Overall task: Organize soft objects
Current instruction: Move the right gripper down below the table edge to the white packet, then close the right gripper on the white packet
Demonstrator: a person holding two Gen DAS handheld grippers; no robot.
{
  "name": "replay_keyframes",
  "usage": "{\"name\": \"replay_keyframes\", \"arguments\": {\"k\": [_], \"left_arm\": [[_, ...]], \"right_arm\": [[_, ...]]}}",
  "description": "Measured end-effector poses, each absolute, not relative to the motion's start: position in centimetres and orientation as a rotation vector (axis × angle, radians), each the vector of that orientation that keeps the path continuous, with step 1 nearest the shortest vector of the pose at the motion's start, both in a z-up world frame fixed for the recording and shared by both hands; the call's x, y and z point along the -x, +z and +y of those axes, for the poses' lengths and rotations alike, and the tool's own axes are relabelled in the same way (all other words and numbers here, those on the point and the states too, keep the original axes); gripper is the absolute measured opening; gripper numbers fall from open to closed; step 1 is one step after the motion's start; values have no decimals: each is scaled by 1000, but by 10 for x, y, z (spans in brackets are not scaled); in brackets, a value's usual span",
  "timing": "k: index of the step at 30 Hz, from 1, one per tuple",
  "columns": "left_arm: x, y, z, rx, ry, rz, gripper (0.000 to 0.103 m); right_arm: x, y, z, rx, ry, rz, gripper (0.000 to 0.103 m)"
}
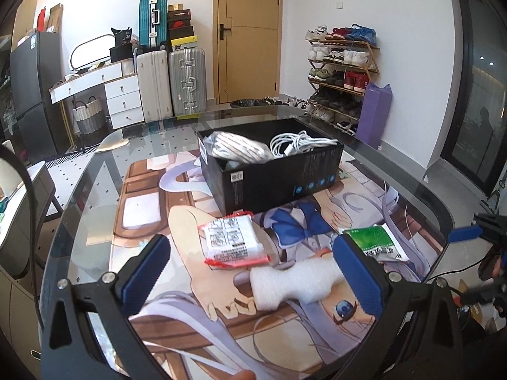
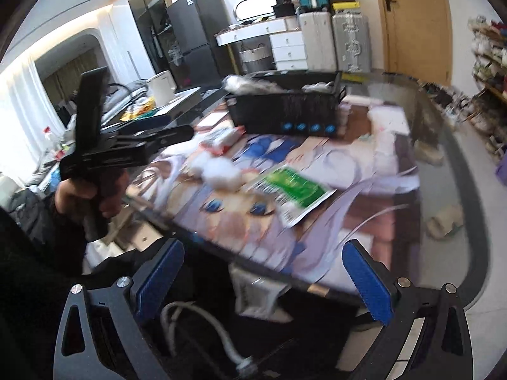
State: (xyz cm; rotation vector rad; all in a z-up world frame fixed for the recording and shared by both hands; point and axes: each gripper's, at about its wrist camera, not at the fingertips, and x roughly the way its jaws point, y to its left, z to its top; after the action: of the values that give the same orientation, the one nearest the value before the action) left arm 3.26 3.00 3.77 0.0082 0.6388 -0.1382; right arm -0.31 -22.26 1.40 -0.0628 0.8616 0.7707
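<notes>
- Left gripper [image 1: 250,272] hovers low over the mat [image 1: 152,209], jaws spread wide, empty.
- Foam [image 1: 291,281] lies between its fingers toward the right pad: likely very light and squashy; pinch its narrow waist.
- Red packet [image 1: 233,240] at 12 o'clock: probably crinkly and slippery; grip mid-body.
- Green packet [image 1: 377,242] at 2 o'clock.
- Box [image 1: 272,177] beyond, already holding a cable [image 1: 298,142].
- Right gripper [image 2: 263,272] spread, empty, off the table [image 2: 443,120] edge.

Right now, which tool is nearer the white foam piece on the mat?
Left. The left tool hovers open right over the white foam piece, which lies between its fingers. The right tool is back past the table edge, off the mat.
</notes>
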Motion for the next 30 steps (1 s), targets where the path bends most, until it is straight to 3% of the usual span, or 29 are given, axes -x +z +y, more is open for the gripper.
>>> {"name": "replay_keyframes", "arguments": {"k": [5,18,27,30], "left_arm": [[-31,35,27,-13,-144,644,103],[-29,36,29,-8,-144,636,103],[-30,33,32,-1,-145,643,103],[-31,32,33,2,-144,646,103]], "right_arm": [[15,1,-214,83,810,929,94],[11,-42,-213,28,693,1130,94],[7,-63,-195,73,617,1137,93],[7,-71,-189,89,583,1131,84]]}}
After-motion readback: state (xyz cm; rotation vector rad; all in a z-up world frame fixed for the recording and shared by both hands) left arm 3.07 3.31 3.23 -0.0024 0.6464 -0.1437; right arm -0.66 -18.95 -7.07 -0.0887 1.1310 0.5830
